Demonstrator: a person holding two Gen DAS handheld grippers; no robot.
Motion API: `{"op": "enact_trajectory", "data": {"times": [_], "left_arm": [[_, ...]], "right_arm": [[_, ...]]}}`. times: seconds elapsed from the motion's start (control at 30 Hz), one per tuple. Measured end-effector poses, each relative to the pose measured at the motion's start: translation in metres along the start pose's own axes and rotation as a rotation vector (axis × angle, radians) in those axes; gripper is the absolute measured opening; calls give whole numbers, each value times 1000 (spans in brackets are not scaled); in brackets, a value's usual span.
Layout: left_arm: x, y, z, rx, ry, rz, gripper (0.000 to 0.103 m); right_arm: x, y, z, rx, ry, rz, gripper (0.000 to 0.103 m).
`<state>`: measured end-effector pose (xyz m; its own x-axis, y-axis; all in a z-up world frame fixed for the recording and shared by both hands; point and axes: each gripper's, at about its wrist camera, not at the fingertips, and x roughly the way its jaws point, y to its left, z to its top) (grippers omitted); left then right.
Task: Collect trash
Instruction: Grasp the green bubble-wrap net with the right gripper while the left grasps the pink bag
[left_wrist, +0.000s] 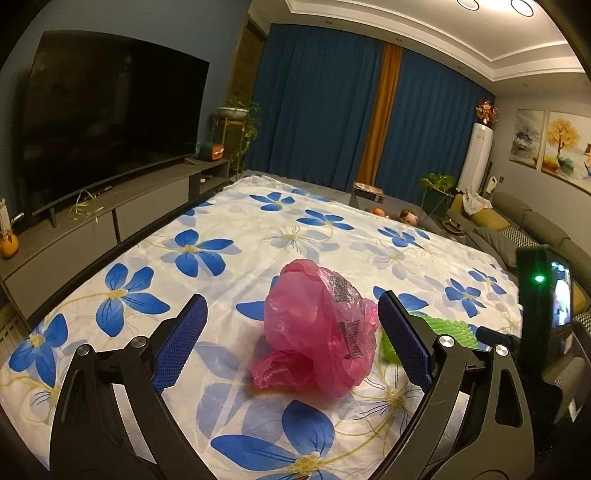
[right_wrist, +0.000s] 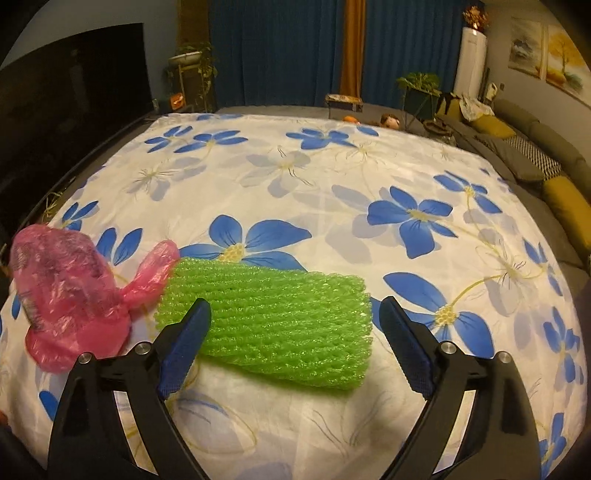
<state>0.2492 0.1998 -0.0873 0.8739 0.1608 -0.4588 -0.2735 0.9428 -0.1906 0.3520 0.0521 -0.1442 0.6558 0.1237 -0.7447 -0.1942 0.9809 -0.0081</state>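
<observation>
A crumpled pink plastic bag (left_wrist: 317, 328) lies on the flowered cloth (left_wrist: 229, 229) between the wide-spread fingers of my left gripper (left_wrist: 291, 339), which is open and does not touch it. A green foam net sleeve (right_wrist: 273, 325) lies flat on the cloth in the right wrist view, just right of the pink bag (right_wrist: 70, 295). My right gripper (right_wrist: 295, 339) is open around the sleeve, its pads standing clear of it. In the left wrist view a strip of the green sleeve (left_wrist: 447, 328) peeks out behind the right finger.
The cloth covers a large table (right_wrist: 332, 177). A television (left_wrist: 107, 122) on a low cabinet stands to the left. Blue curtains (left_wrist: 325, 103) hang behind, and a sofa with cushions (right_wrist: 535, 158) runs along the right. The other gripper's body (left_wrist: 543, 302) shows at the right edge.
</observation>
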Motion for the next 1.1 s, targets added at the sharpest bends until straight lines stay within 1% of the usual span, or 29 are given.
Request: {"op": "enact_trajectory", "data": {"times": [0.13,0.2,0.4,0.5,0.57,0.6,0.67,0.7,0.77,0.83,0.93,1.0,1.1], "left_arm": [[0,1,1,-6,0,-3,92],[0,1,1,-4,-2,-2,92],[-1,1,1,-2,-1,-3,92],[-1,0,1,-1,-2,-3,92],[0,0,0,0,1,-5,92],[-1,0,0,-1,2,-5,92],[0,-1,0,1,3,-8,92],[-1,-1,0,2,3,-9,92],[-1,-2,0,2,4,-16,92],[1,-2,0,1,8,-22,92],[4,-3,0,1,22,-49,87],[8,-3,0,-1,44,-74,82],[17,-3,-1,-3,82,-98,77]], "right_arm": [[8,0,2,9,31,3,89],[10,-1,2,19,44,16,87],[12,-2,2,33,49,64,73],[10,2,1,13,38,76,62],[8,5,1,2,35,87,53],[7,6,1,-3,32,99,50],[6,6,1,-7,28,110,39],[5,7,0,-8,27,118,37],[3,6,-1,-5,23,143,29],[1,6,-2,-3,15,149,27],[-10,6,-6,-22,-20,137,26],[-20,7,-10,-44,-51,121,26],[-38,4,-14,-55,-95,115,26]]}}
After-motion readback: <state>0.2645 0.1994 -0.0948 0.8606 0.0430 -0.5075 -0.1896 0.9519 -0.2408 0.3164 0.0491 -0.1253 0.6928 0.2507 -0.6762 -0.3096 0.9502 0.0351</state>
